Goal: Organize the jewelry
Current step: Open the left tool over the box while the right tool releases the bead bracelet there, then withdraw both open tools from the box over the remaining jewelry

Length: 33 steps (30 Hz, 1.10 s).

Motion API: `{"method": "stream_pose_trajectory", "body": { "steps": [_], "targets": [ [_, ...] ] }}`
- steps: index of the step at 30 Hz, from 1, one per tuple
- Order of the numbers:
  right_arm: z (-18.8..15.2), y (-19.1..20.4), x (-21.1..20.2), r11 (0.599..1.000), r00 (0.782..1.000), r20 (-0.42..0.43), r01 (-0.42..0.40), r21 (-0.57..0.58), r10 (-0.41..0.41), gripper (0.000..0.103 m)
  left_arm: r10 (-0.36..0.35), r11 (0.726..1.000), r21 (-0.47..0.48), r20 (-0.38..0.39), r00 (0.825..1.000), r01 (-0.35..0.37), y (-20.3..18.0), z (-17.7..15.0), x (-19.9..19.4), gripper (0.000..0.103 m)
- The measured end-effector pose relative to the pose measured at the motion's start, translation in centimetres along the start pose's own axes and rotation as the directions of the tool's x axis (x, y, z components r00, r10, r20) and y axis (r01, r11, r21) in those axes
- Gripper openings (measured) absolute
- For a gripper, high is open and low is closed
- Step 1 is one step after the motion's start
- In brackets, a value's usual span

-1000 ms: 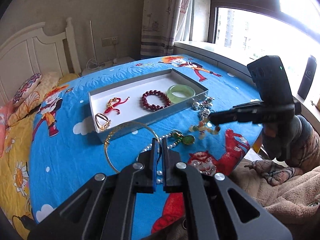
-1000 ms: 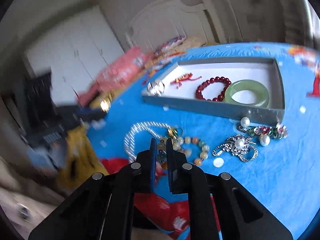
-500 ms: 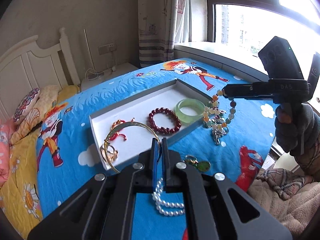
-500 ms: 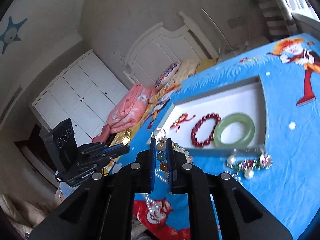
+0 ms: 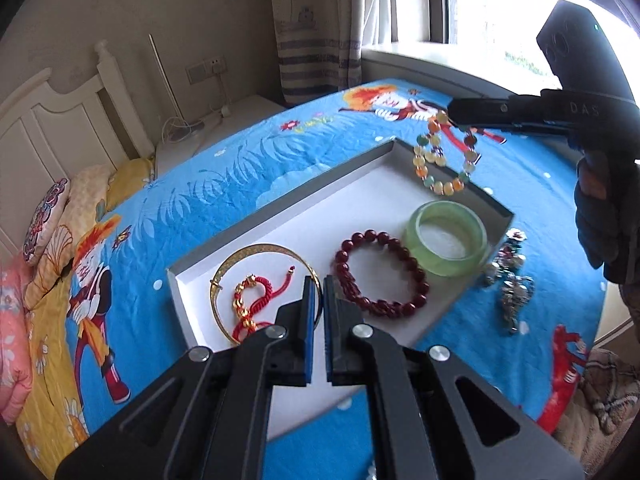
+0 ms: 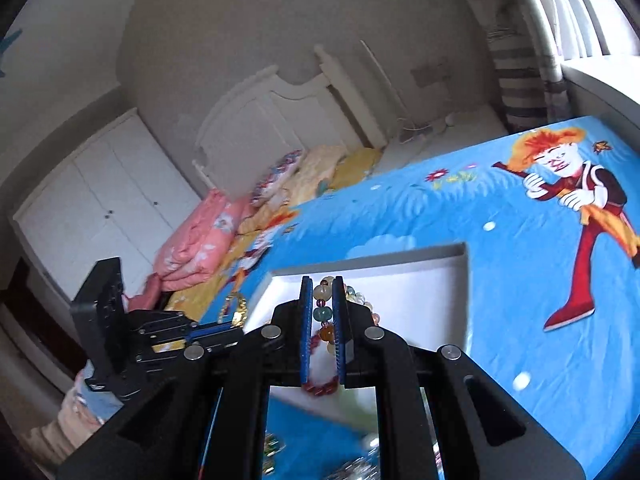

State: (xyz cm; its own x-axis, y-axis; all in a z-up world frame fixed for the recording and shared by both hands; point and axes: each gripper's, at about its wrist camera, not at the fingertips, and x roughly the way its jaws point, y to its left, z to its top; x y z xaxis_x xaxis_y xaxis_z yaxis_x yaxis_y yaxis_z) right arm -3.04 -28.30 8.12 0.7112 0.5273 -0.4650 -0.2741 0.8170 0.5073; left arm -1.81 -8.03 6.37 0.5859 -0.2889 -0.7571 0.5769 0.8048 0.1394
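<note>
right gripper (image 6: 321, 300) clamps multicolour bead bracelet (image 5: 442, 160) above white tray (image 5: 280, 236); left gripper (image 5: 318, 292) pinches gold bangle (image 5: 260, 250).

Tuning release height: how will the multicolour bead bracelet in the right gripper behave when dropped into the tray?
The bead bracelet hangs as a loose loop from the right gripper, so probably floppy. Round beads may roll slightly; the tray wall should contain them.
</note>
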Motion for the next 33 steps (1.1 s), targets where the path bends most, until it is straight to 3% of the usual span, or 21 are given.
{"method": "stream_pose_trajectory", "body": {
  "steps": [8,13,19,22,24,28,30,32,33],
  "targets": [
    [1.0,-0.7,6.0,0.972,0.972,-0.114,0.188,-0.138,-0.204,0.01,0.004,0.999,0.04,-0.117,0.993,0.001,0.6,1.0,4.7,0.004],
    [0.3,-0.2,9.6,0.967,0.956,-0.182,0.201,-0.159,-0.229,0.012,0.007,1.0,0.016,-0.12,0.993,-0.005,0.9,0.9,5.1,0.011],
    [0.2,-0.5,8.3,0.978,0.97,-0.157,0.169,-0.123,-0.188,0.016,0.035,0.999,0.004,-0.093,0.995,-0.034,1.9,0.3,3.7,0.025],
    [0.3,-0.6,6.7,0.98,0.973,-0.138,0.169,-0.109,-0.183,0.017,0.047,0.998,-0.043,-0.042,0.998,-0.049,2.6,-0.3,2.0,0.043],
    [0.2,-0.8,5.3,0.981,0.976,-0.125,0.165,-0.106,-0.178,0.017,0.07,0.994,-0.084,0.024,0.997,-0.067,2.7,-0.9,0.2,0.069],
    [-0.8,-1.1,1.5,0.981,0.981,-0.081,0.165,-0.1,-0.174,0.024,0.103,0.98,-0.184,0.155,0.982,-0.074,2.7,-3.2,-3.7,0.089],
    [-1.8,-1.4,-0.6,0.981,0.983,-0.055,0.17,-0.093,-0.176,0.044,0.13,0.968,-0.237,0.203,0.971,-0.08,2.5,-4.9,-5.3,0.098],
    [-2.9,-1.5,-2.3,0.979,0.983,-0.033,0.179,-0.094,-0.183,0.055,0.142,0.955,-0.286,0.223,0.964,-0.074,2.4,-6.7,-6.4,0.1],
    [-3.5,-1.5,-3.1,0.978,0.982,-0.023,0.184,-0.098,-0.187,0.056,0.143,0.95,-0.304,0.224,0.964,-0.07,2.4,-7.4,-6.6,0.1]
  ]
}}
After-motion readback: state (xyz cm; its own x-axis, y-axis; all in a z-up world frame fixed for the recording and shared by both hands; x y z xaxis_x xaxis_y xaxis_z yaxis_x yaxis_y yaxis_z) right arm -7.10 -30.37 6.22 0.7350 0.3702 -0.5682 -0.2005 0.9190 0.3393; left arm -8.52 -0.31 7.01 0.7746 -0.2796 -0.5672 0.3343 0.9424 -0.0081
